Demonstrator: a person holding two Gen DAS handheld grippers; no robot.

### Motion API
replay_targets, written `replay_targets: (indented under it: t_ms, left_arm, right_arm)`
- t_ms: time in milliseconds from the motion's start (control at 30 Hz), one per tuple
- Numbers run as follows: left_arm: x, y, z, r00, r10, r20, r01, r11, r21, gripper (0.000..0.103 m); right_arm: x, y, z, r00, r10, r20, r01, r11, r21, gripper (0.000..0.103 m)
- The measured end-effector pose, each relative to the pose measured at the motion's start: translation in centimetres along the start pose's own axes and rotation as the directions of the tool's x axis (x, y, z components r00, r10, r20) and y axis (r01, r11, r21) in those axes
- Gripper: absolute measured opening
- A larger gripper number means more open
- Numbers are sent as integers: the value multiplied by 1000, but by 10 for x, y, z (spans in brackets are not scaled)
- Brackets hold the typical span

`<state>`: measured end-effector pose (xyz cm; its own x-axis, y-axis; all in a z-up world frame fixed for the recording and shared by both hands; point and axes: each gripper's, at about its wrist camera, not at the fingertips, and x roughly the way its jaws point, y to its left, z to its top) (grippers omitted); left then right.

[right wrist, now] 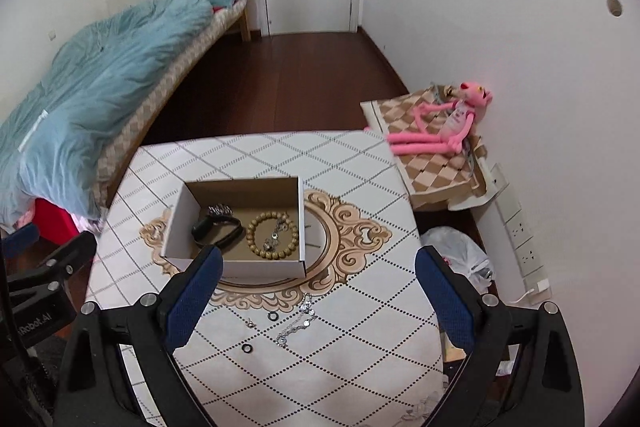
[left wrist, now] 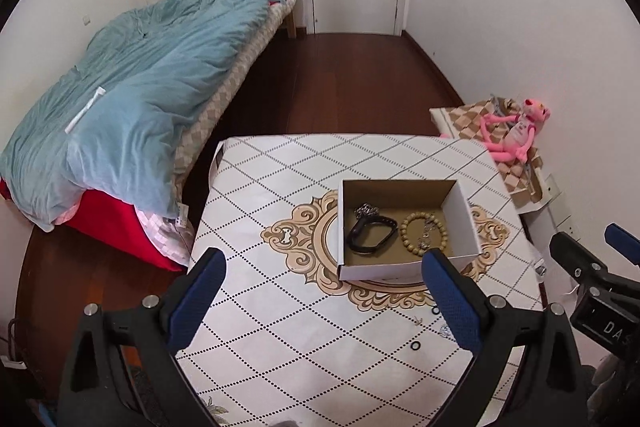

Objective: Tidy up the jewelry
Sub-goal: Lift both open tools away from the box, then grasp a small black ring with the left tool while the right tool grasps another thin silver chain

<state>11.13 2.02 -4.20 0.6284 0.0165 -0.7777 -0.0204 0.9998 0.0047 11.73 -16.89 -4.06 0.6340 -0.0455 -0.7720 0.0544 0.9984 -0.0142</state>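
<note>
An open cardboard box stands on the patterned table. Inside lie a black wristband, a wooden bead bracelet with a silver piece across it, and a silver item. On the table in front of the box lie a silver chain, two black rings and a small stud. My left gripper is open and empty, above the table near the box. My right gripper is open and empty above the loose pieces.
The table has a white diamond-pattern cloth. A bed with a blue duvet lies left. A pink plush toy sits on a checkered cushion at right. A plastic bag and wall sockets are right of the table.
</note>
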Motion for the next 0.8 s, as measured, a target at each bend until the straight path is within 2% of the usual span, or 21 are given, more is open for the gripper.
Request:
replay_targets:
  t_ms: [200, 367, 500, 633, 700, 800]
  left_arm:
    - [-17, -4, -1, 1000, -12, 16, 12, 1000, 1, 100]
    - [-4, -6, -11, 999, 33, -16, -33, 999, -5, 100]
    - [23, -6, -30, 996, 70, -56, -70, 998, -3, 100]
    - [62, -5, -57, 981, 143, -131, -142, 990, 13, 100]
    - [83, -4, -70, 971, 158, -177, -158, 987, 17, 100]
    - [107, -4, -85, 955, 188, -231, -186, 982, 31, 100]
  right_arm:
    - [-25, 0, 0, 999, 7, 37, -7, 1000, 5, 98]
    - [-12, -6, -12, 1000, 31, -4, -31, 999, 36, 98]
    - [29, -17, -34, 993, 55, -106, -48, 996, 69, 98]
    - [82, -31, -69, 975, 97, -199, -70, 988, 139, 96]
    - [107, -34, -83, 967, 116, -227, -82, 985, 153, 79]
    - [143, -31, -100, 957, 125, -263, -90, 986, 141, 71]
